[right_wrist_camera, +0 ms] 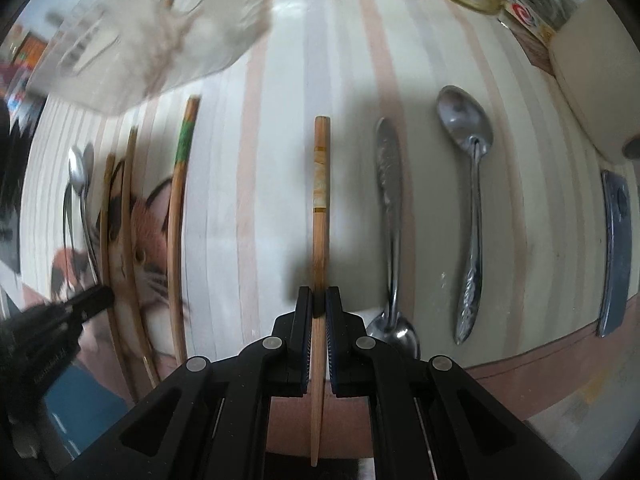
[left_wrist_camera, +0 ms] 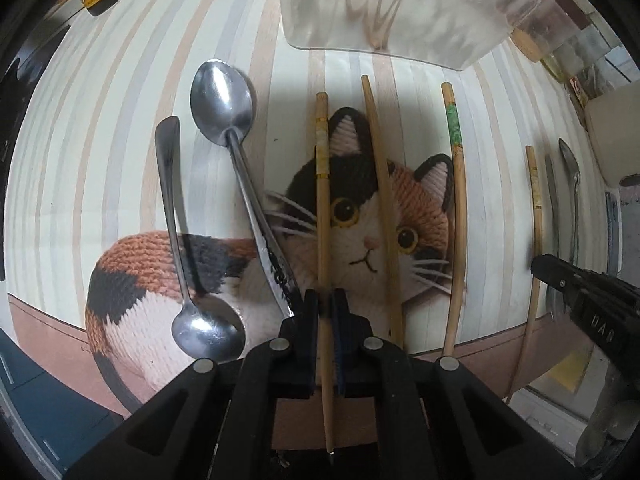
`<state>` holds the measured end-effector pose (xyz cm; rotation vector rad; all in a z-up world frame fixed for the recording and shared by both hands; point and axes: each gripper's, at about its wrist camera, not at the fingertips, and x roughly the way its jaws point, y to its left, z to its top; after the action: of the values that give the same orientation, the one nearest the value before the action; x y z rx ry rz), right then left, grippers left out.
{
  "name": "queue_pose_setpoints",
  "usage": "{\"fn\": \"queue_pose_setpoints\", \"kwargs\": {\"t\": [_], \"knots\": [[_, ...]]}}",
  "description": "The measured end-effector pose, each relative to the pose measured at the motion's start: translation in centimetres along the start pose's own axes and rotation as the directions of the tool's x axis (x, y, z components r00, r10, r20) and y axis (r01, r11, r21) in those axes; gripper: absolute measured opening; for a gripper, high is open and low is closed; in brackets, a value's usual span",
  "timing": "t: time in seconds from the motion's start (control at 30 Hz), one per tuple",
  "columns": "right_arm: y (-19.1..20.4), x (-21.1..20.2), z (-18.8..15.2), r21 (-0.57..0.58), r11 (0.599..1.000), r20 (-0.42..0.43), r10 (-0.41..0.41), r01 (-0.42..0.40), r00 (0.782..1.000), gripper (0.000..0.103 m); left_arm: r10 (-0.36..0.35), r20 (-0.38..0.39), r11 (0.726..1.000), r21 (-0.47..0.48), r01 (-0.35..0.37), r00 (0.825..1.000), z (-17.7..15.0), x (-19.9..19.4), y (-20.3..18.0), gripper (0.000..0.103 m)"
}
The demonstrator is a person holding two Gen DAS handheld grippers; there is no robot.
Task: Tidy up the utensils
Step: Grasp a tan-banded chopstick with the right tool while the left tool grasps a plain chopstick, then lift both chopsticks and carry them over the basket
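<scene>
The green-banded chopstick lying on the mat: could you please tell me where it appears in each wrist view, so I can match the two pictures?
Left wrist view: the green-banded chopstick lies right of centre, running top to bottom, just right of the cat's face.
Right wrist view: the same chopstick lies left of centre, over the blurred cat print.
Shared landmark: the clear plastic container beyond its far end.

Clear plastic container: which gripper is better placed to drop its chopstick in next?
Left, probably. The left gripper and right gripper each clamp a chopstick, but the clear container lies straight ahead of the left, off to the right gripper's side.
</scene>
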<state>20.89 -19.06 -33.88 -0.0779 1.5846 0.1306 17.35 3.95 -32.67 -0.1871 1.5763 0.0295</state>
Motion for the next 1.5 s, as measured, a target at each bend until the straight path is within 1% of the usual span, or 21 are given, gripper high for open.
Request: {"fn": "queue_pose_setpoints", "kwargs": {"t": [0.1,0.2,0.33,0.43,0.57,0.63,0.77,1.0,1.13,1.27,1.3,1.33,1.37,1.4,1.43,1.5], "knots": [[0.6,0.1,0.0,-0.010,1.000,-0.006,-0.029,0.029,1.000,0.007,0.043,0.000,0.999,0.024,-0.043,0.999,0.2,0.1,-1.5,0.008],[1.1,0.1,0.2,-0.032,0.998,-0.014,-0.053,0.052,0.999,0.008,0.069,0.003,0.997,0.035,-0.069,0.998,0.3,0.4,-3.1,0.009],[1.2,0.2,0.4,-0.034,0.997,-0.019,-0.065,0.064,0.998,0.008,0.078,0.006,0.997,0.027,-0.078,0.997,0.8,0.5,-3.6,0.009],[1.1,0.4,0.3,-0.024,0.997,-0.002,-0.079,0.079,0.997,0.008,0.080,0.016,0.997,0.022,-0.080,0.997,0.8,0.3,-4.0,0.005],[1.1,0.3,-0.2,0.009,0.998,0.025,-0.064,0.064,0.998,0.007,0.091,0.046,0.995,0.037,-0.092,0.995,0.2,-0.1,-3.9,0.004],[0.3,-0.2,-0.7,0.034,0.999,0.032,-0.042,0.040,0.999,0.007,0.101,0.079,0.994,0.039,-0.104,0.992,-0.4,-1.4,-4.1,0.004],[0.2,-2.3,-1.1,0.047,0.999,0.092,-0.023,0.019,0.995,0.007,0.107,0.159,0.992,0.051,-0.117,0.981,-1.3,-4.6,-4.5,0.004],[0.7,-6.6,-1.5,0.042,0.998,0.171,0.033,-0.041,0.985,0.007,0.087,0.262,0.993,0.060,-0.106,0.961,-2.2,-10.3,-5.0,0.004],[0.8,-9.9,-0.9,0.031,0.996,0.227,0.077,-0.086,0.971,0.007,0.060,0.322,0.994,0.066,-0.085,0.945,-2.2,-14.2,-5.0,0.004],[1.2,-13.5,0.5,0.023,0.988,0.289,0.139,-0.152,0.947,0.007,0.022,0.385,0.996,0.075,-0.055,0.923,-1.3,-18.4,-4.9,0.004],[1.2,-14.9,1.4,0.019,0.983,0.306,0.169,-0.184,0.937,0.007,0.002,0.402,0.997,0.074,-0.035,0.916,-0.4,-19.7,-4.6,0.004],[1.1,-15.7,1.9,0.017,0.979,0.312,0.188,-0.203,0.931,0.007,-0.014,0.410,0.997,0.075,-0.019,0.912,0.2,-20.6,-4.6,0.004],[1.2,-16.8,2.9,0.010,0.973,0.325,0.215,-0.231,0.921,0.007,-0.028,0.414,0.997,0.075,-0.004,0.910,0.9,-21.3,-4.7,0.004],[1.2,-17.6,3.8,0.005,0.969,0.335,0.230,-0.246,0.914,0.007,-0.053,0.421,0.997,0.068,0.027,0.906,2.2,-22.3,-4.5,0.004],[1.4,-18.6,5.4,-0.003,0.963,0.345,0.254,-0.269,0.904,0.007,-0.070,0.421,0.997,0.070,0.045,0.904,3.3,-22.8,-4.6,0.004],[1.7,-19.4,7.6,-0.012,0.960,0.356,0.267,-0.281,0.896,0.007,-0.096,0.420,0.995,0.061,0.078,0.902,6.1,-23.6,-4.5,0.004]]}}
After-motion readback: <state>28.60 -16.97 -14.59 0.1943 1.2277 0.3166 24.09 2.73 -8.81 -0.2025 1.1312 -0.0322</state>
